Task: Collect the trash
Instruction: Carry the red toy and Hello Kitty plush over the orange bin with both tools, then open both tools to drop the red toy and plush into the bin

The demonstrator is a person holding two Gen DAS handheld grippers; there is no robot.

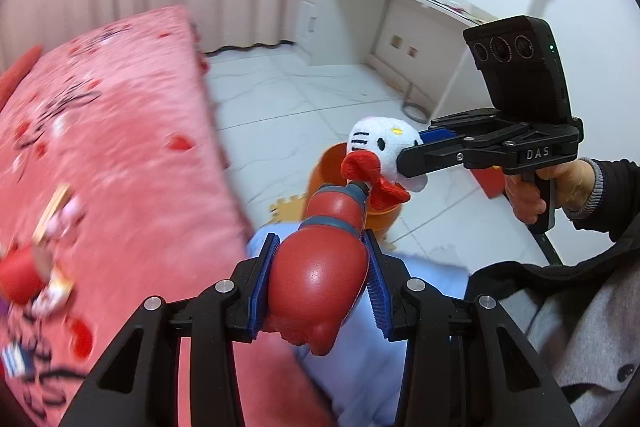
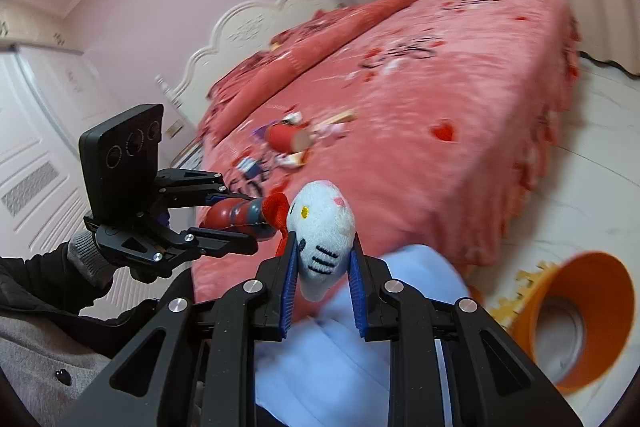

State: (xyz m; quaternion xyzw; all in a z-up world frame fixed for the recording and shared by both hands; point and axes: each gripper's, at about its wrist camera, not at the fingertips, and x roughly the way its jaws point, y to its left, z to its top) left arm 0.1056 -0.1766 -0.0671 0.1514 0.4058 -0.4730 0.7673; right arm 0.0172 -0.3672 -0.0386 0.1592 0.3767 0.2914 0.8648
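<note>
Trash still litters the pink bed (image 2: 460,115): a red cylinder (image 2: 288,139) and small scraps lie near its middle. On the floor beside the bed stands the orange bin (image 2: 576,323), open mouth up, likely the drop point. Left gripper (image 1: 320,259) pinches a red toy bottle (image 1: 320,267) by its body; right gripper (image 2: 324,267) pinches a white plush cat head (image 2: 320,239). Both are held aloft, touching, apparently on the way to the bin.

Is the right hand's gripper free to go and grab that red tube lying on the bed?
Probably not as things stand: the right gripper is already shut on the white plush cat. The red tube lies uncovered on the bed, but the plush must go first.
</note>
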